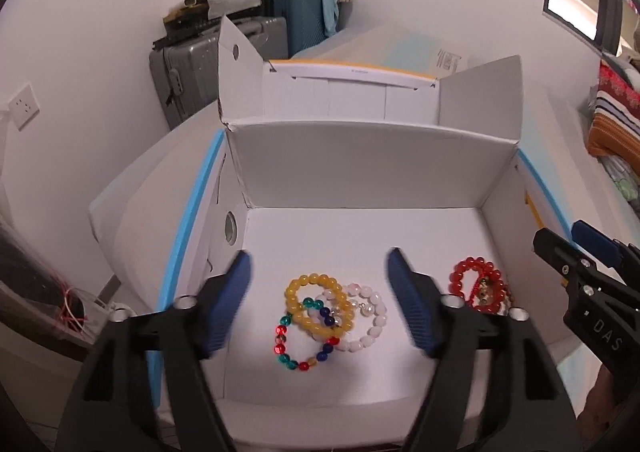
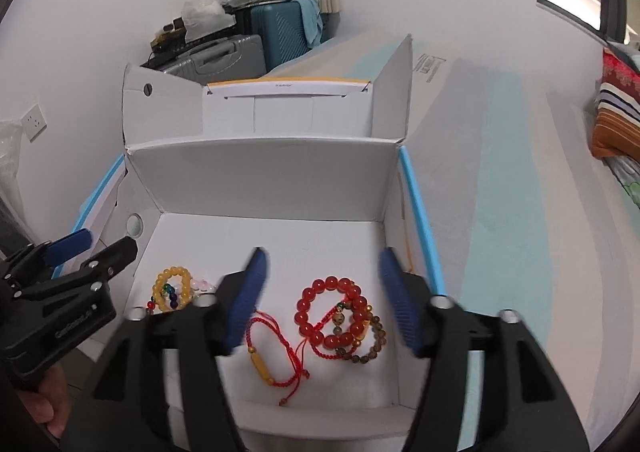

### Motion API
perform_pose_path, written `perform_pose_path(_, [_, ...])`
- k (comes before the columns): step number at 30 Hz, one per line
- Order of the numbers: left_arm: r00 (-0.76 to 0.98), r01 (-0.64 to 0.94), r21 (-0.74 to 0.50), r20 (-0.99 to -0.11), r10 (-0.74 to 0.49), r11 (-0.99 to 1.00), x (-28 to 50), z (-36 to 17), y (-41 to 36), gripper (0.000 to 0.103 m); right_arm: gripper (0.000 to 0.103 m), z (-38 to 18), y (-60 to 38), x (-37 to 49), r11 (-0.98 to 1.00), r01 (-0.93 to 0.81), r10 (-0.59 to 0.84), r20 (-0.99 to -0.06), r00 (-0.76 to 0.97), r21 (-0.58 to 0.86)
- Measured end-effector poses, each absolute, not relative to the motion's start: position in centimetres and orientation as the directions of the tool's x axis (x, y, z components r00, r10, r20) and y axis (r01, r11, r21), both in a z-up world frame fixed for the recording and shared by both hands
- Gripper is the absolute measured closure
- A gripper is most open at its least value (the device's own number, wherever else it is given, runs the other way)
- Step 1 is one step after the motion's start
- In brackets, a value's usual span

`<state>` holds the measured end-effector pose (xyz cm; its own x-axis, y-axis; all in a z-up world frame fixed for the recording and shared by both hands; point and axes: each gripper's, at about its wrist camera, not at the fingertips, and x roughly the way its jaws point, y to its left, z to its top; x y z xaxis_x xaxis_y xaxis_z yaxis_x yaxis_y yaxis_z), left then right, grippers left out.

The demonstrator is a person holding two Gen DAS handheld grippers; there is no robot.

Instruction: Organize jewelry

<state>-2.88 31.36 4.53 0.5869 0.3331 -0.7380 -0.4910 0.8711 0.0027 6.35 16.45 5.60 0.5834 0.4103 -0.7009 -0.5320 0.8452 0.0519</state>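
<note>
An open white cardboard box (image 1: 360, 171) holds the jewelry. In the left wrist view my left gripper (image 1: 318, 264) is open above a pile of three bead bracelets: a yellow one (image 1: 294, 294), a multicolour one (image 1: 280, 348) and a white one (image 1: 378, 312). Nothing lies between its blue pads. In the right wrist view my right gripper (image 2: 323, 262) is open over a red bead bracelet (image 2: 332, 284), a brown bead bracelet (image 2: 380, 336) and a red cord bracelet with a gold tube (image 2: 260, 364). Its jaws are empty too. All the bracelets rest on the box floor.
A second open white box (image 1: 348, 99) stands behind the first. Grey (image 1: 180, 71) and teal suitcases (image 1: 304, 19) with clutter line the far wall. A striped cushion (image 1: 616, 119) lies at the right. A person's hand (image 2: 44, 404) holds the left gripper (image 2: 98, 246).
</note>
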Motion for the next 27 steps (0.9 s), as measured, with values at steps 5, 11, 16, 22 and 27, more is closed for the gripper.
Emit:
perform_pose_path(5, [0.623, -0.473, -0.006, -0.709, 0.33, 0.881, -5.3, 5.4, 29.8, 0.009, 0.02, 6.5, 14.4, 4.4, 0.857, -0.513, 0.407, -0.673, 0.617, 0.048])
perform_pose_path(11, [0.649, -0.458, -0.022, -0.691, 0.318, 0.889, -8.2, 5.5, 28.1, 0.006, 0.008, 6.8, 11.8, 1.8, 0.868, -0.491, 0.41, -0.658, 0.632, 0.069])
perform_pose_path(16, [0.661, -0.451, -0.043, -0.687, 0.301, 0.891, -9.9, 5.1, 27.4, 0.006, 0.008, 6.0, 10.7, 0.0, 0.871, -0.485, 0.409, -0.665, 0.625, 0.081])
perform_pose_path(22, [0.653, -0.443, -0.044, -0.7, 0.288, 0.896, -10.6, 4.3, 27.1, 0.006, 0.008, 5.1, 10.8, -1.1, 0.867, -0.494, 0.402, -0.677, 0.617, 0.064])
perform_pose_path(27, [0.65, -0.445, -0.023, -0.696, 0.305, 0.895, -10.9, 4.4, 26.8, 0.006, 0.008, 4.8, 10.7, -1.2, 0.87, -0.489, 0.4, -0.681, 0.613, 0.071])
